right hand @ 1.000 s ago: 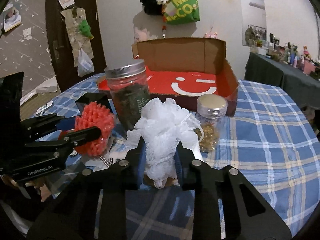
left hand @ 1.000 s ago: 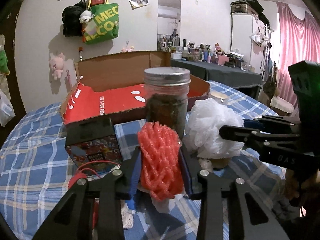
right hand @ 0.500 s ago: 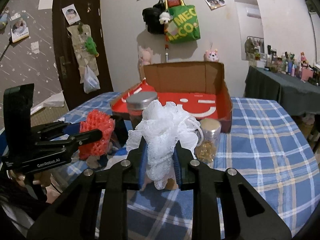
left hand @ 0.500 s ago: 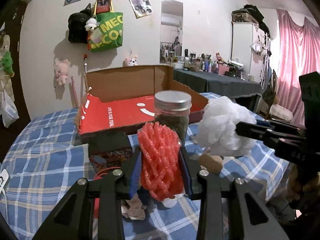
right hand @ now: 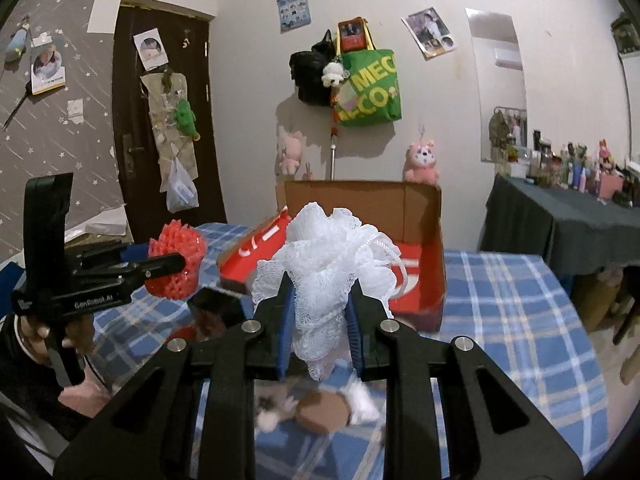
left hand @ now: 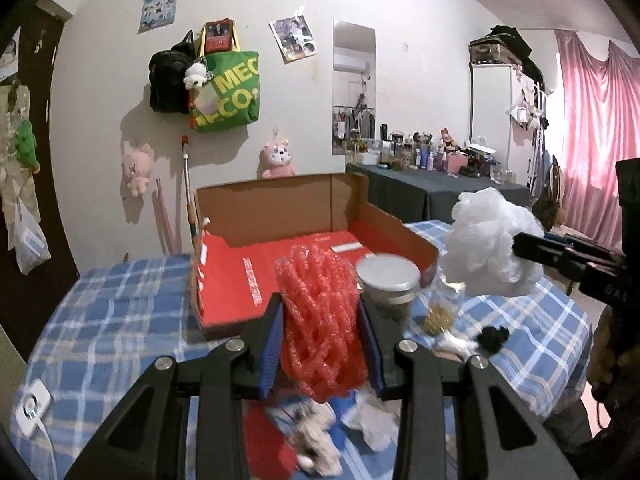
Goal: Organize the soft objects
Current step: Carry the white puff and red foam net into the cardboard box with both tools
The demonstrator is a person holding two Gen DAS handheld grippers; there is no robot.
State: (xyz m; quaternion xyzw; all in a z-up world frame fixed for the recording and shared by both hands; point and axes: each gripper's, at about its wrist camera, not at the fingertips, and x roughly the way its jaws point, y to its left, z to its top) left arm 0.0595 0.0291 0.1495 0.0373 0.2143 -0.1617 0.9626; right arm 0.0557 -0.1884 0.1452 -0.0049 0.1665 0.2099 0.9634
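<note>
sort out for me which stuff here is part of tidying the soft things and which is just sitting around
Part of the job: red mesh puff in the left gripper; white mesh puff in the right gripper; open cardboard box.

Lying about: metal-lidded jar; checked tablecloth; green tote bag.

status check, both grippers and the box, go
Left gripper shut on red mesh puff. Right gripper shut on white mesh puff. Both held above table; open cardboard box ahead. Silver-lidded jar stands in front of it.
</note>
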